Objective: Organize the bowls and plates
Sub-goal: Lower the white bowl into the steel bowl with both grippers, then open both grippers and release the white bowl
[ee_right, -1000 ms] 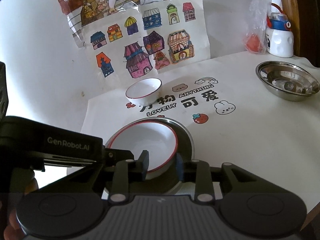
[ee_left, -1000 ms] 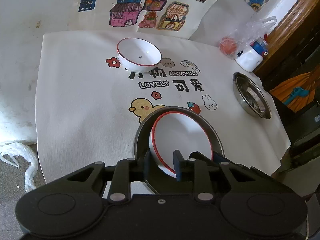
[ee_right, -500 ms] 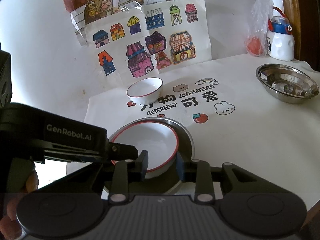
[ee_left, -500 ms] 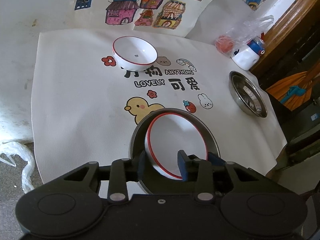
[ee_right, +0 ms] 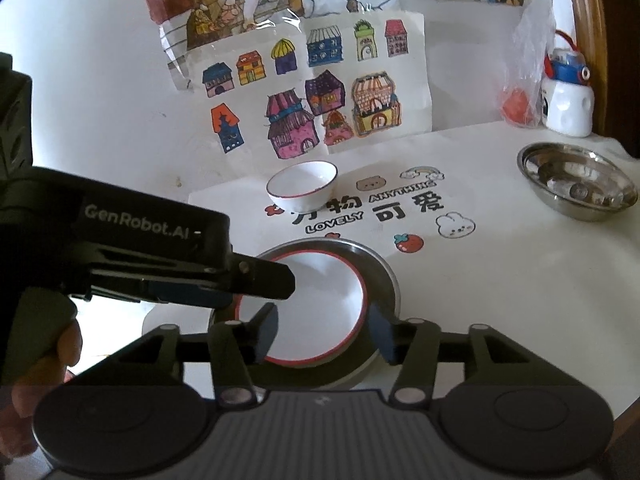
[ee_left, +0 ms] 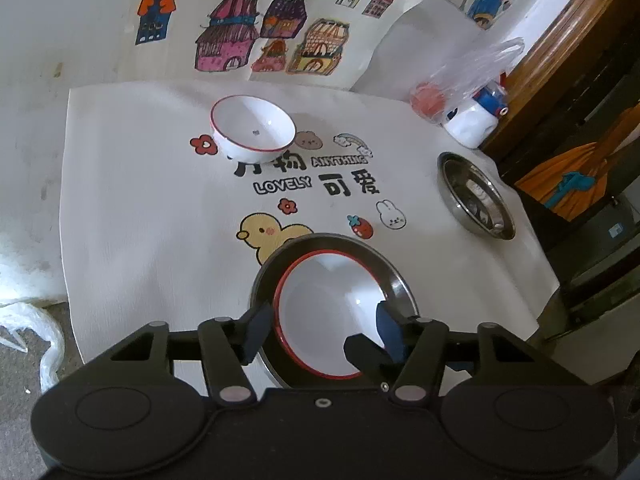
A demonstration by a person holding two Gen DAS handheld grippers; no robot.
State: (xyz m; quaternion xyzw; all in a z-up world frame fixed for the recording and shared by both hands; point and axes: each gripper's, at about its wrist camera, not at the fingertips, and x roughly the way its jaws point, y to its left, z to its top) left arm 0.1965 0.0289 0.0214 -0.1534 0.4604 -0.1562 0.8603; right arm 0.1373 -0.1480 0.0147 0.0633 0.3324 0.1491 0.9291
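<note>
resting inside a steel plate [ee_left: 396,280] near the front edge of the printed mat [ee_left: 132,208] is a white bowl with a red rim [ee_left: 324,312], upright. the left gripper [ee_left: 320,332] has its fingers spread wide, one either side of that bowl's near rim, gripping nothing; contact with the rim cannot be told. a second red-rimmed bowl [ee_left: 252,130] stands alone toward the mat's far edge, well apart. a steel dish [ee_left: 476,196] sits near the right edge of the mat, and a white bottle [ee_left: 474,122] and a plastic bag [ee_left: 476,68] stand behind it. in the right wrist view, the right gripper [ee_right: 324,330] is likewise wide open around the same bowl [ee_right: 316,308], holding nothing, with the left gripper's body crossing in from the left.
</note>
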